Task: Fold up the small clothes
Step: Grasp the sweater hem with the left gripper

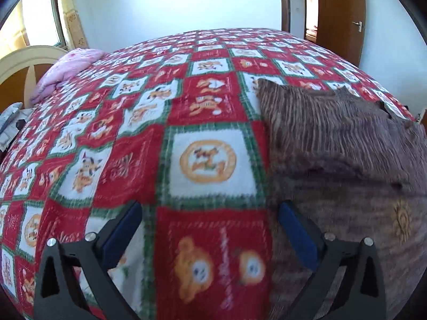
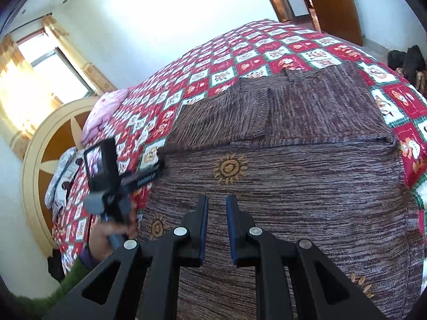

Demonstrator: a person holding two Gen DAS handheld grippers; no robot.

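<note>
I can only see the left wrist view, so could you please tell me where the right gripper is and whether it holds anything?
Observer: The right gripper hangs over the middle of the brown sweater. Its jaws stand a narrow gap apart, with nothing between them.
Operator: Thank you. Does the sweater's right side lie fully on the bed?
Observer: Yes, its right edge lies on the red checked bedspread, which shows beyond it.
Operator: And how does my left gripper look from there?
Observer: A hand holds the left gripper by its handle, with its tip at the sweater's left edge.
</note>
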